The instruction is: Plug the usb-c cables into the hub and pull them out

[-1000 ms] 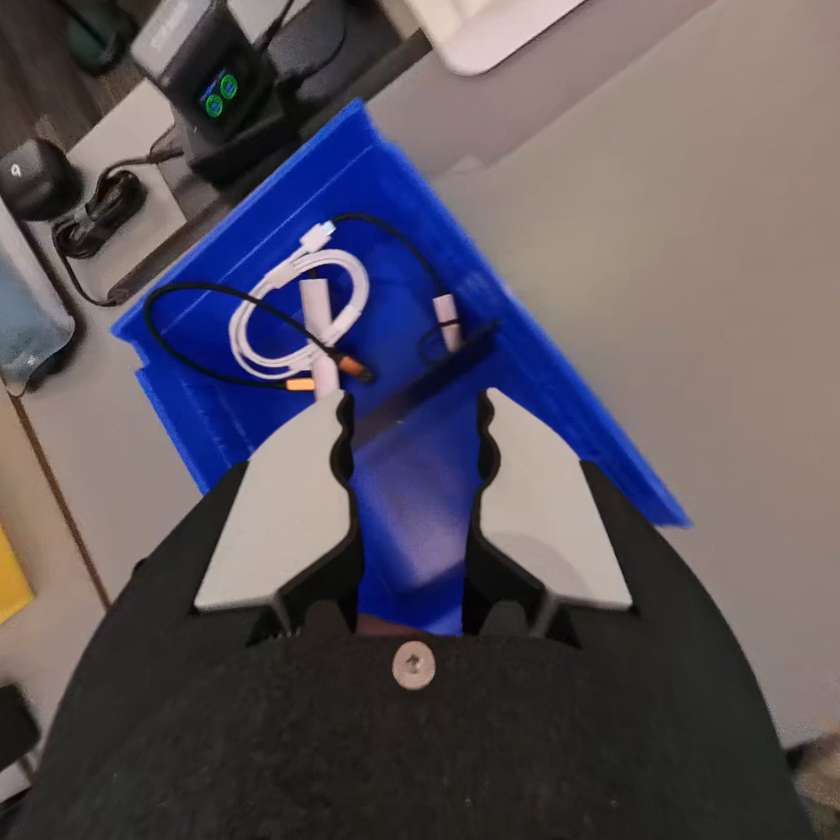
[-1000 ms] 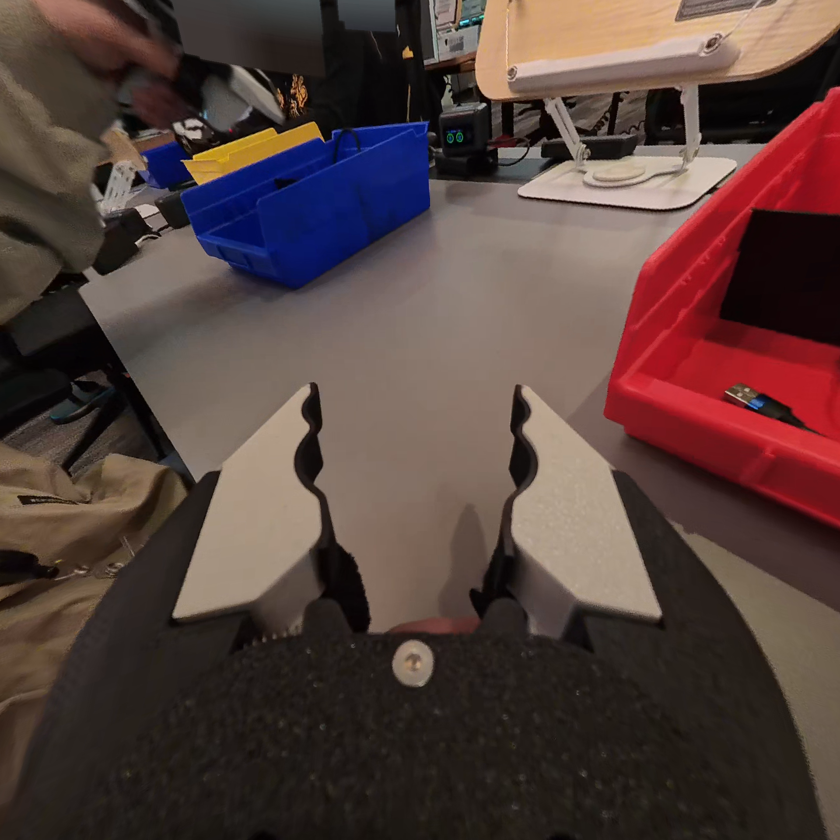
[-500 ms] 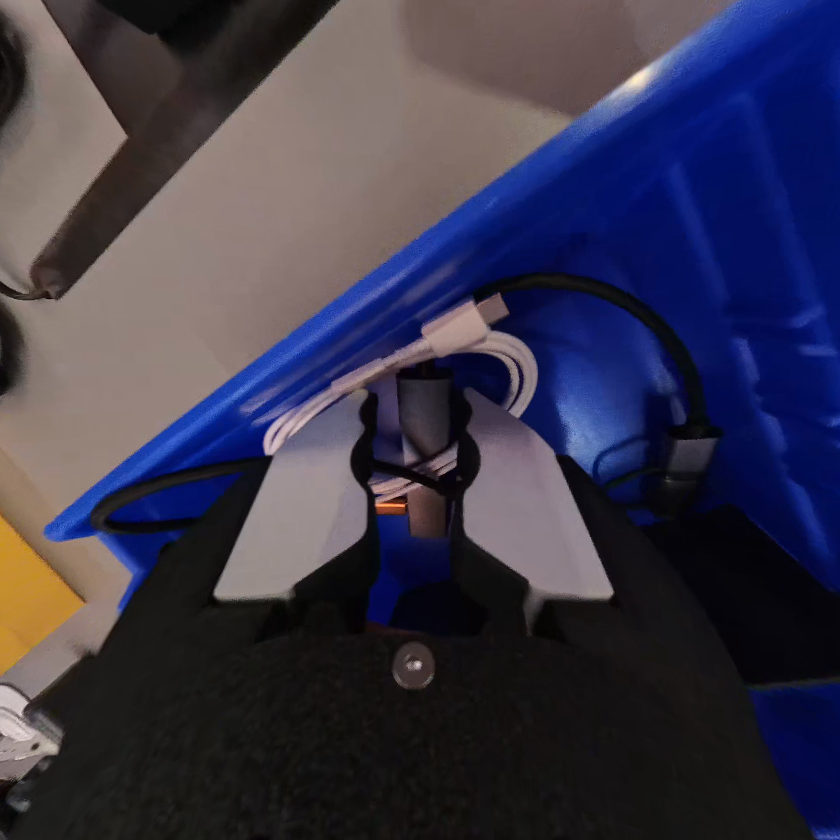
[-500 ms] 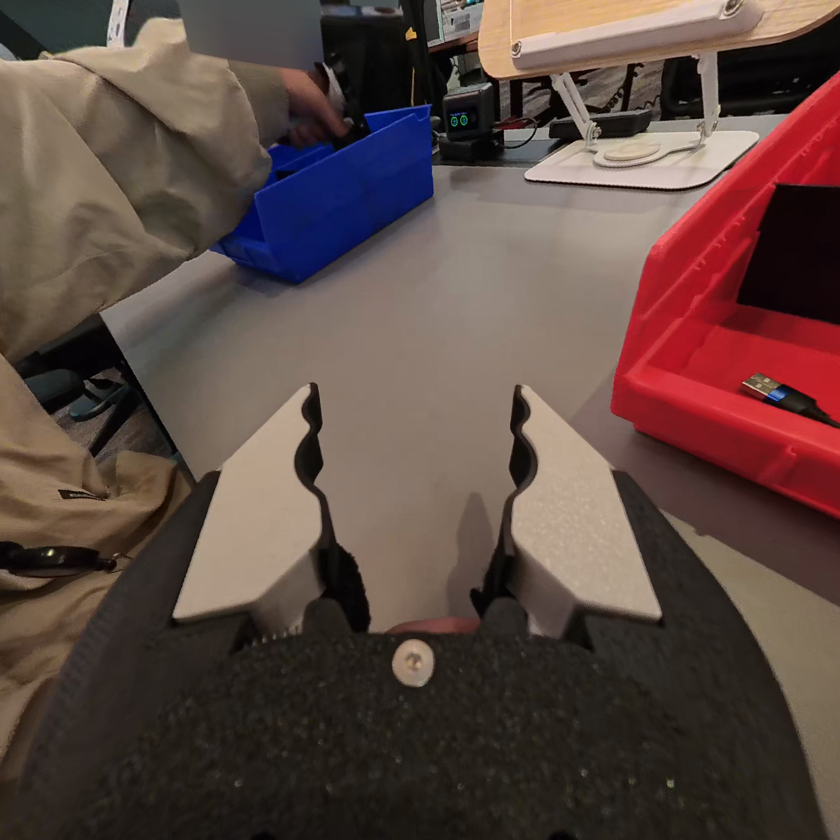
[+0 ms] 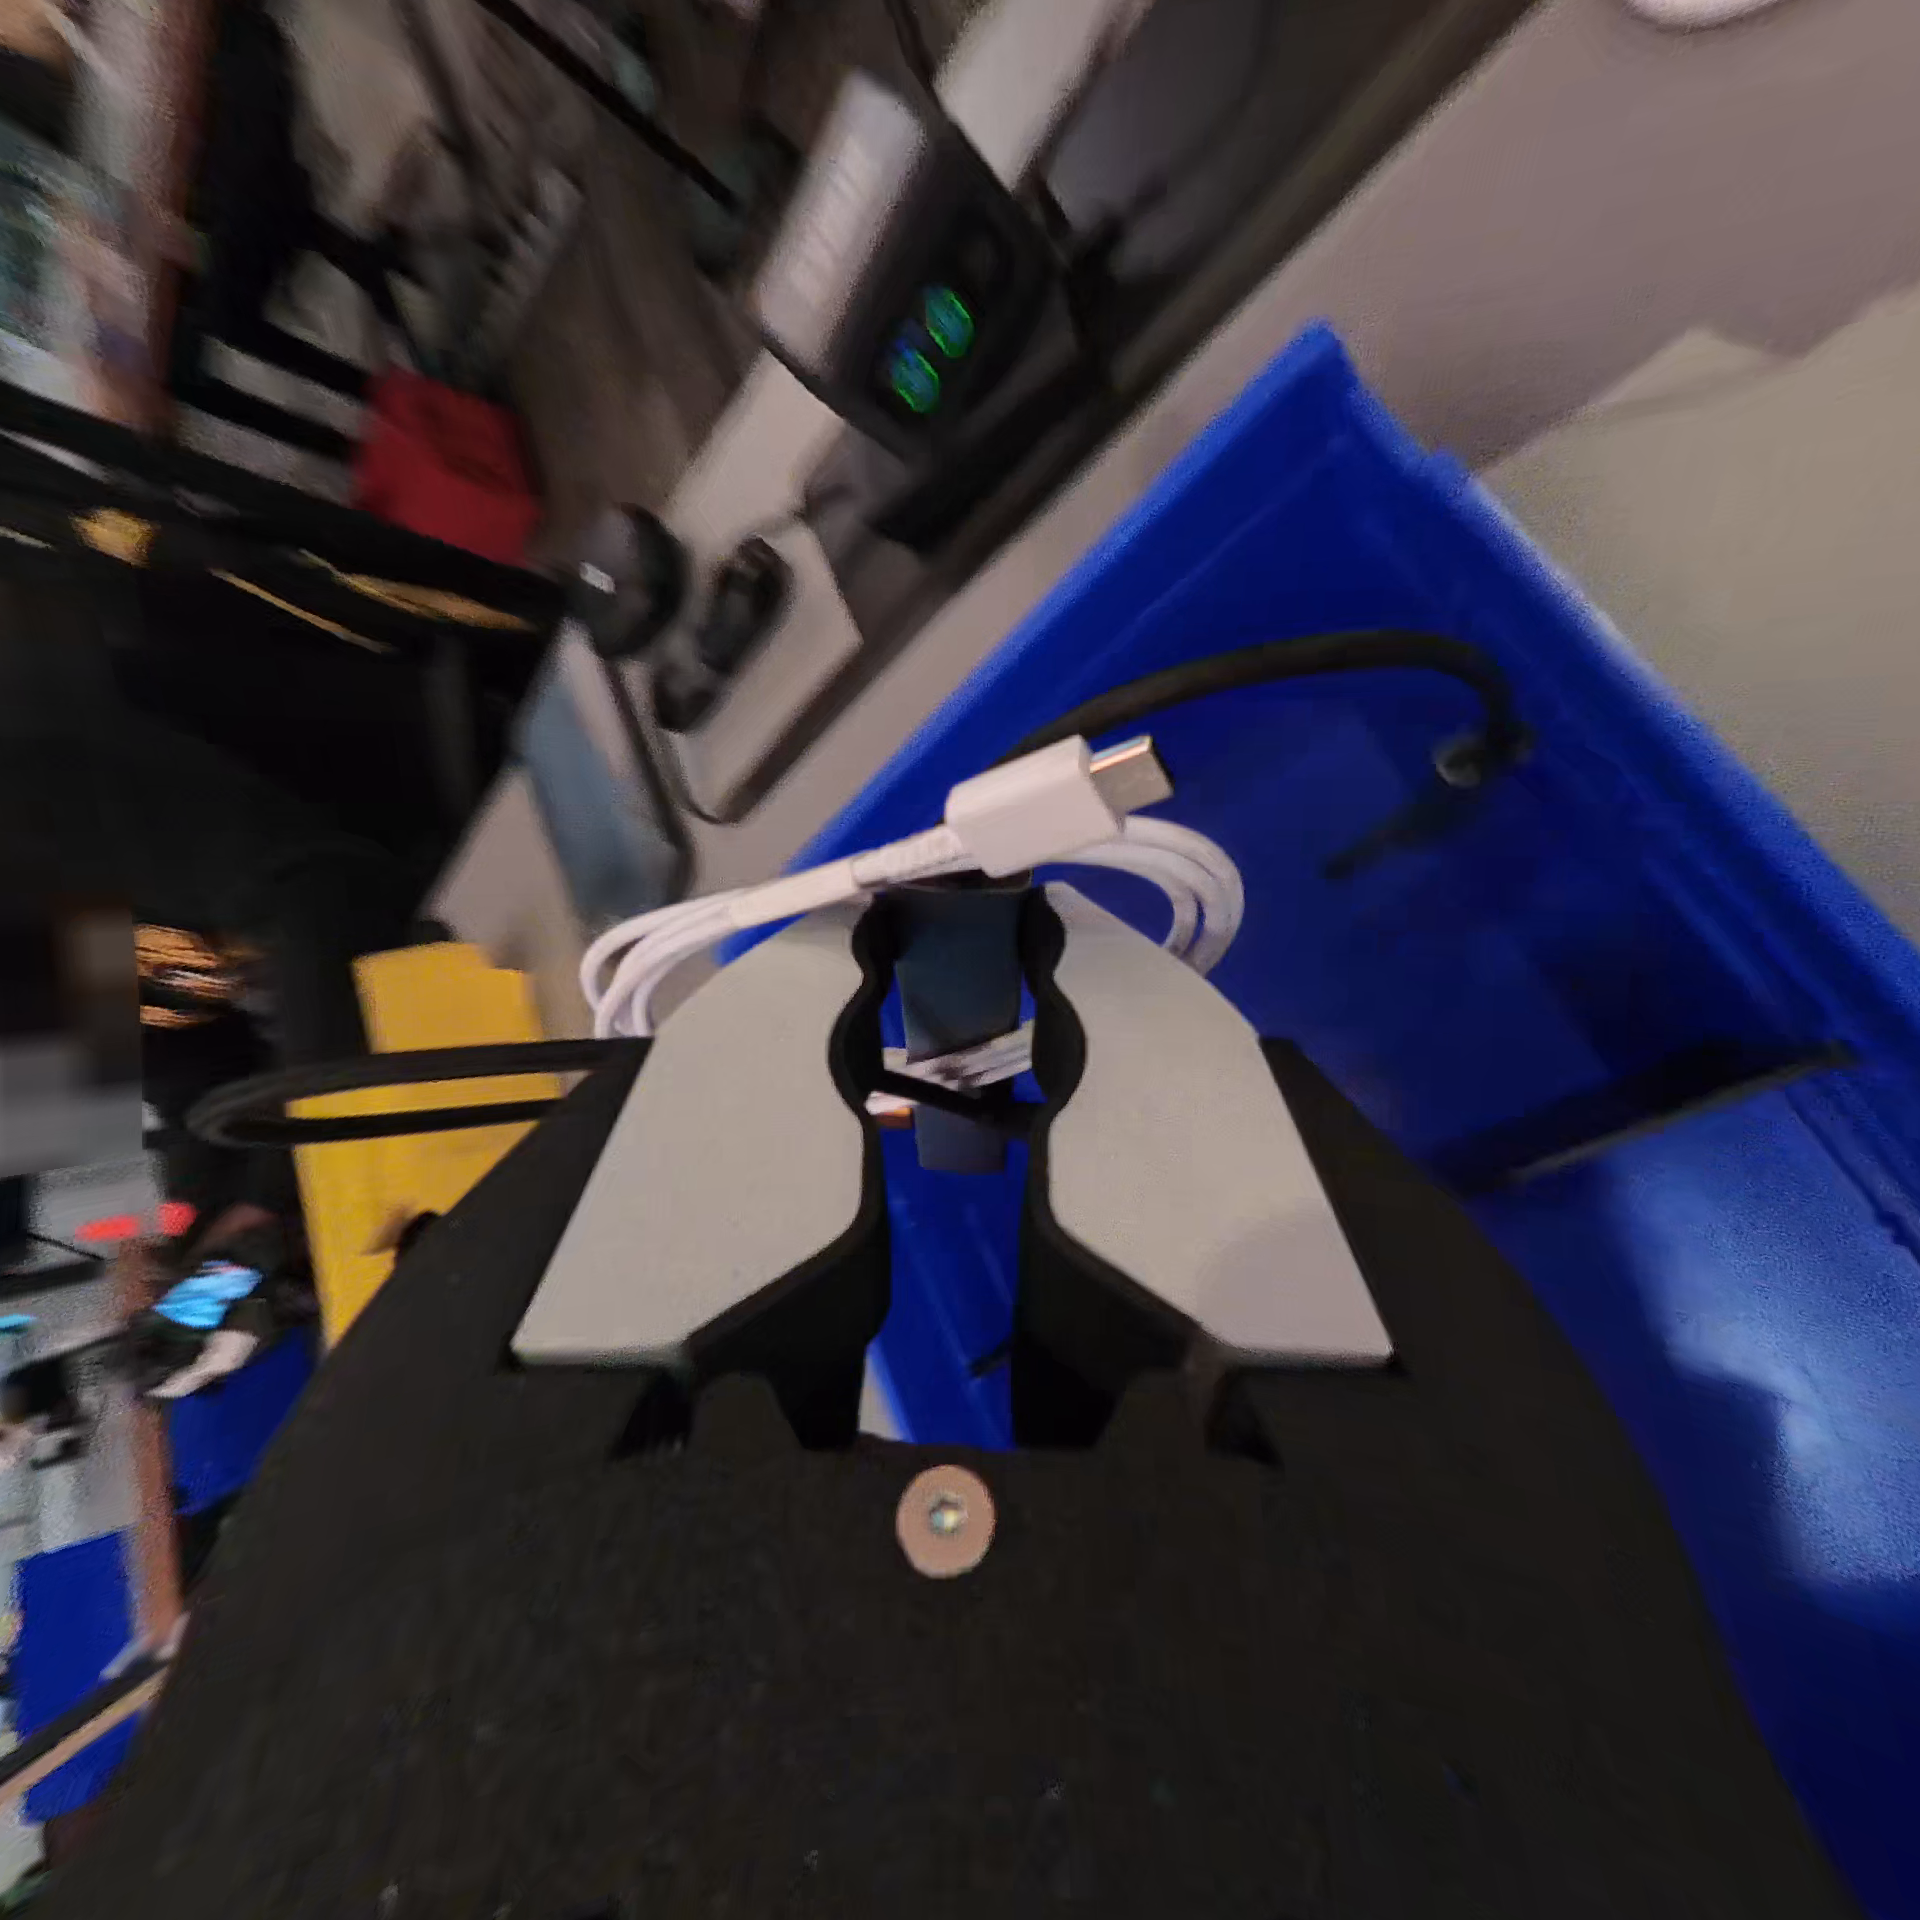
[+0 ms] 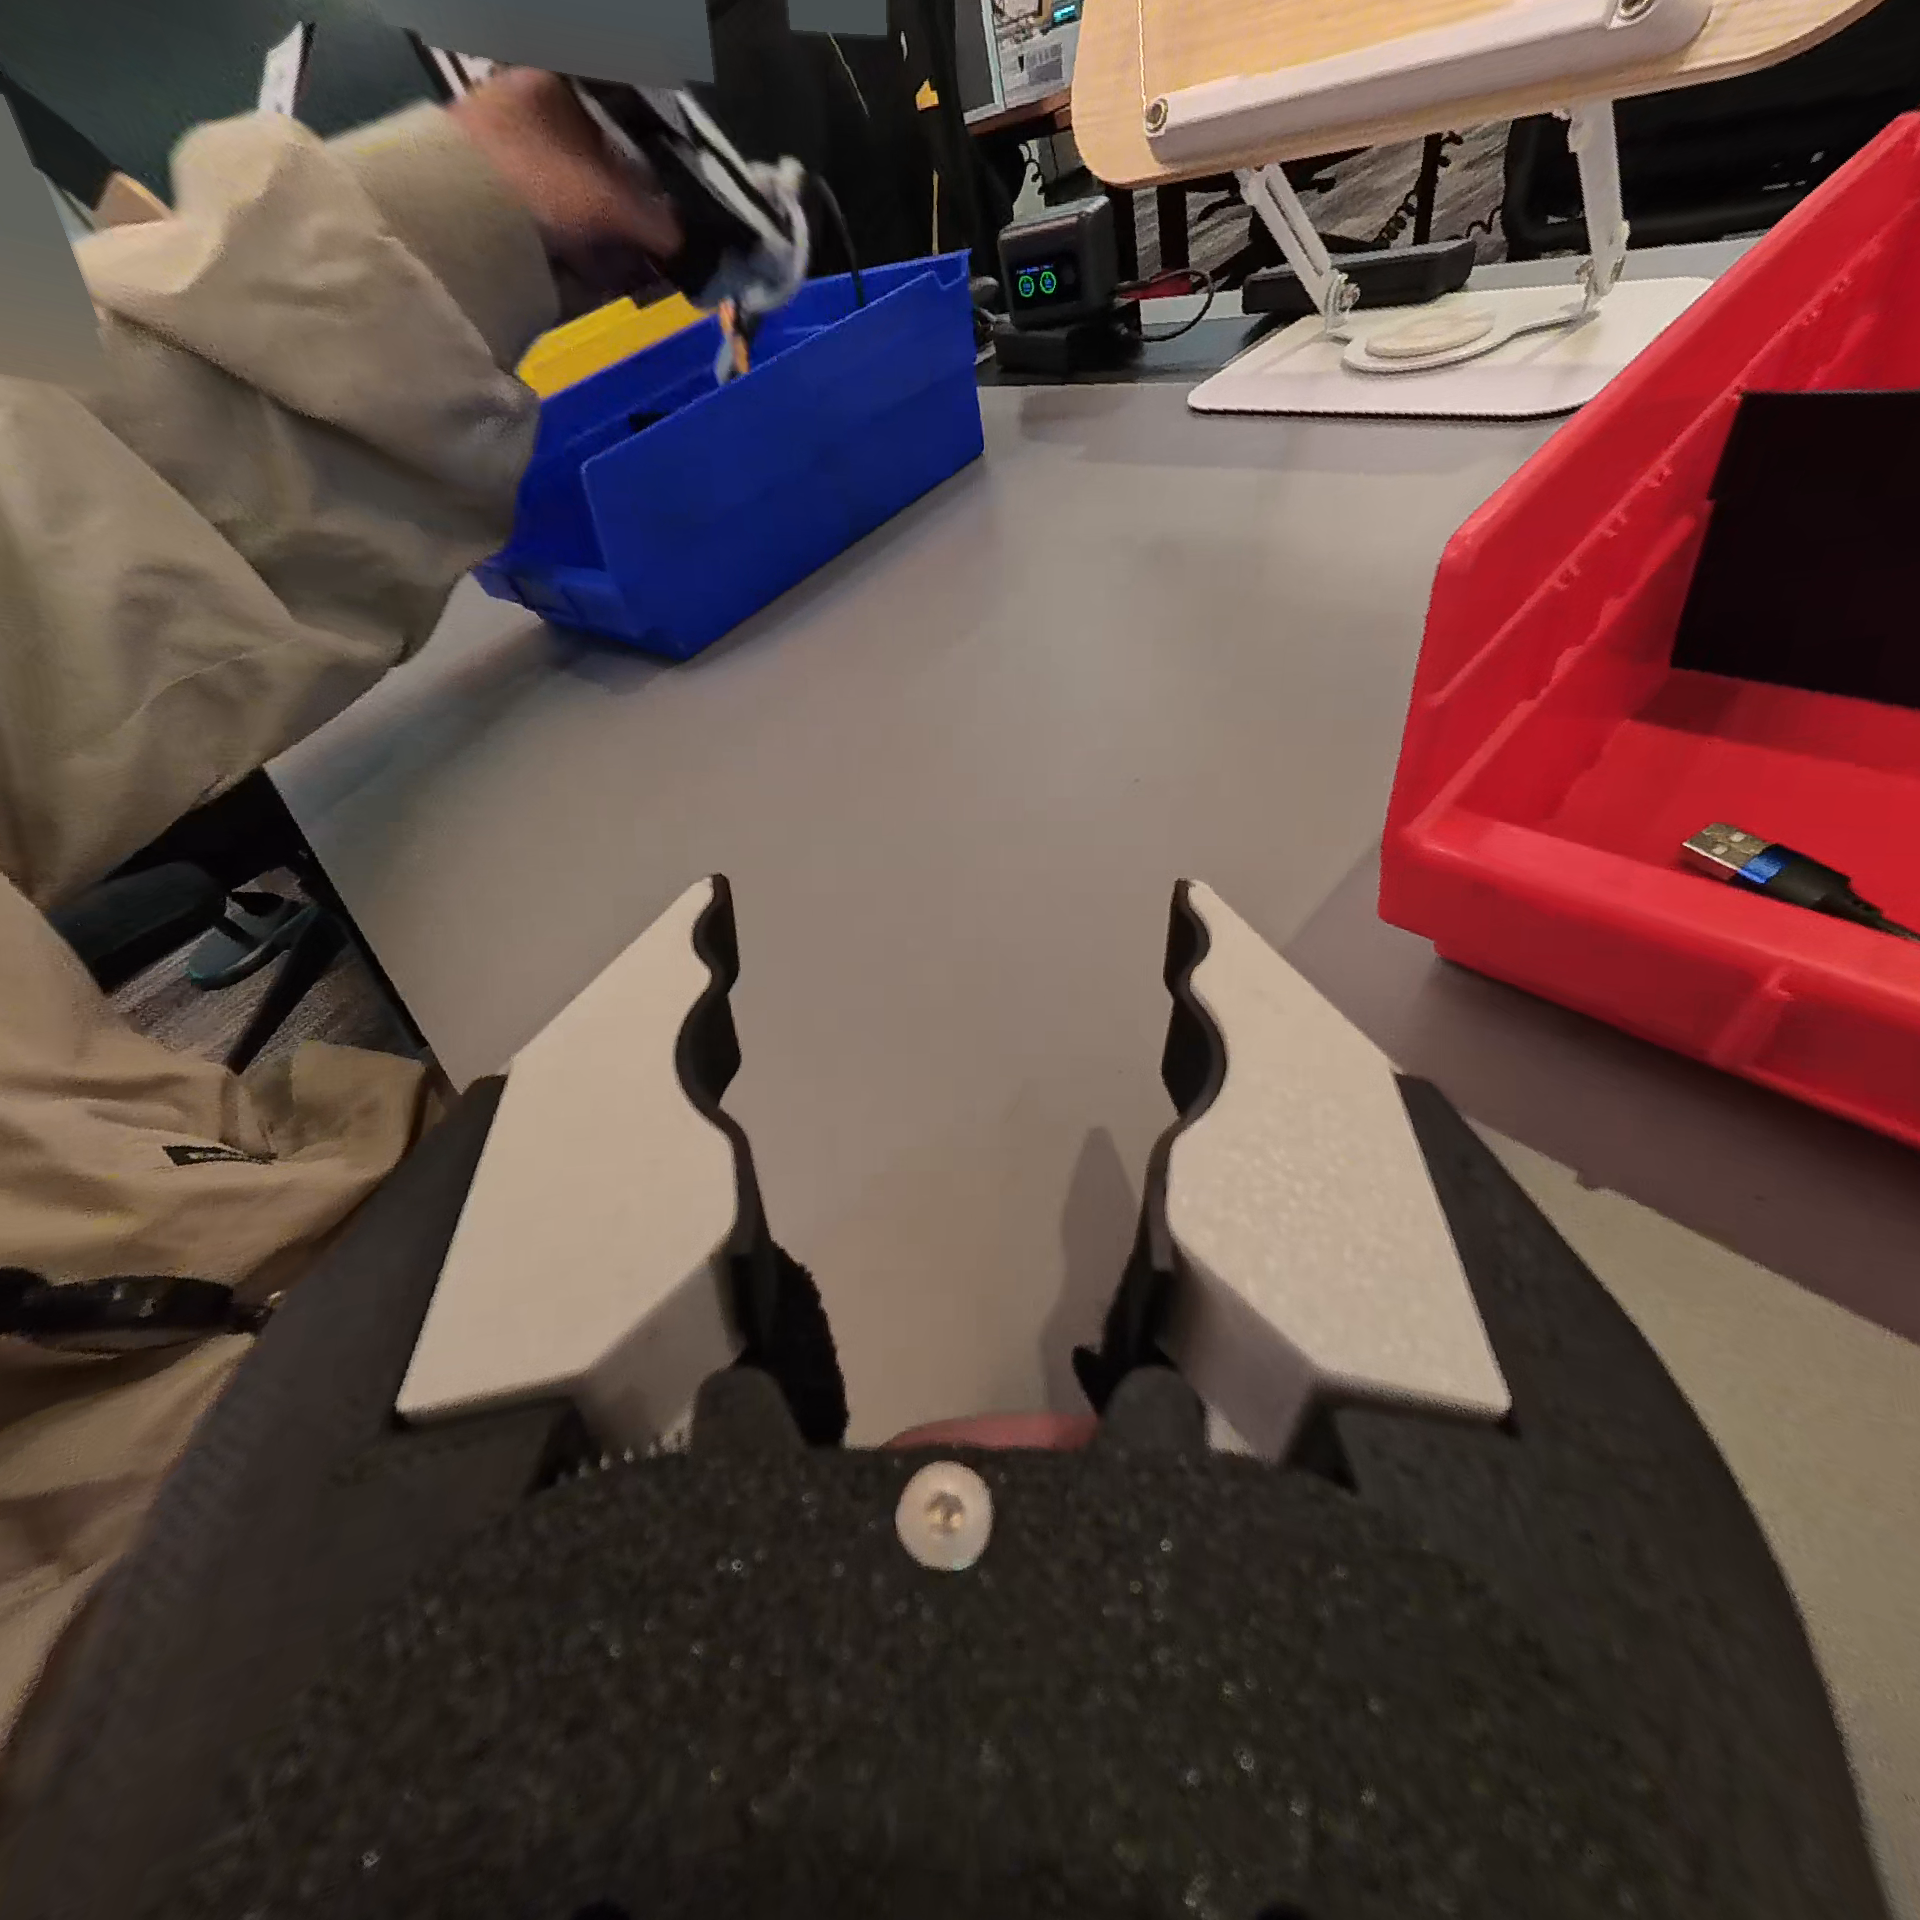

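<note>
In the left wrist view my left gripper (image 5: 956, 925) is shut on a dark grey hub (image 5: 956, 987) and holds it above the blue bin (image 5: 1558, 935). A coiled white cable (image 5: 1195, 894) hangs on the hub, and its usb-c plug (image 5: 1049, 800) lies across the fingertips. A black cable (image 5: 1299, 665) arcs from the hub over the bin. The right wrist view shows this gripper (image 6: 727, 218), blurred, in a person's hand above the blue bin (image 6: 779, 488). My right gripper (image 6: 951, 904) is open and empty over the grey table (image 6: 935, 675).
A red bin (image 6: 1558, 831) at the right holds a black cable's blue-collared usb plug (image 6: 1745, 857) and a black divider (image 6: 1818, 540). A yellow bin (image 5: 436, 1039) stands beside the blue one. A white stand (image 6: 1403, 353) and a small black device with green lights (image 6: 1049, 275) are at the back. There is about 55 cm between the tips of the two grippers.
My left gripper went down into the blue bin, closed on the hub and lifted it out with the cables hanging on it. My right gripper stayed open and barely moved.
</note>
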Tool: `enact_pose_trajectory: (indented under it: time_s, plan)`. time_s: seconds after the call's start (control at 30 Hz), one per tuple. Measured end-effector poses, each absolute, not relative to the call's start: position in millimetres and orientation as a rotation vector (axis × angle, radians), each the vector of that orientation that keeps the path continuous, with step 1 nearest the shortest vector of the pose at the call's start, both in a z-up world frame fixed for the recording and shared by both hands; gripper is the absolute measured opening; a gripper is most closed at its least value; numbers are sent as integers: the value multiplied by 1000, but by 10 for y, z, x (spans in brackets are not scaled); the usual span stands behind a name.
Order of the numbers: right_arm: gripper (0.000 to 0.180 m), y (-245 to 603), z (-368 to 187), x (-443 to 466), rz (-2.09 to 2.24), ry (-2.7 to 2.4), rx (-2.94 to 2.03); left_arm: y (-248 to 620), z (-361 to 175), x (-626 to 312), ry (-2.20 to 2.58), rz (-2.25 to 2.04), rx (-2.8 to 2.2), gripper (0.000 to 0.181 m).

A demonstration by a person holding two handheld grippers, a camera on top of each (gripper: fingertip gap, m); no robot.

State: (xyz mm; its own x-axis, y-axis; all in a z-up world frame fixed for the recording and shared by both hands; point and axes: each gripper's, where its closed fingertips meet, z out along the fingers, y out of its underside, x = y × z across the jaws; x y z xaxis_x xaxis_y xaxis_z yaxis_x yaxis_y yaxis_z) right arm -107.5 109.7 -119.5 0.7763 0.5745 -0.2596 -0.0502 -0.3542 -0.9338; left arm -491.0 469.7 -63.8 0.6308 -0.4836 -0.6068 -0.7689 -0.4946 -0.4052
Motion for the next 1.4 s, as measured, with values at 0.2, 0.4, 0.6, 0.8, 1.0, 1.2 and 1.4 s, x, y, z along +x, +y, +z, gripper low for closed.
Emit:
enact_pose_trajectory:
  time_s: [0.2,0.4,0.6,0.8,1.0,1.2,1.4]
  plan:
    - [83,1073,-1114,-1186,680,-452,-1799,4129,615,-4640,891,515,-1715,24]
    - [83,1267,-558,-1420,731,-445,-1679,3198,925,-3710,1087,640,-1211,24]
    - [69,1567,132,-1880,621,-601,-1562,2436,448,-2728,1257,747,-913,23]
    - [45,1762,347,-1935,669,-590,-1525,2005,180,-2259,1282,718,-774,24]
    - [25,1623,45,-2064,737,-709,-1594,1871,16,-2135,1271,685,-774,24]
    - [21,1636,-42,-2068,681,-726,-1605,1895,-79,-2118,1266,710,-784,23]
    - [16,1616,-134,-2111,768,-733,-1630,1870,-165,-2124,1269,682,-800,23]
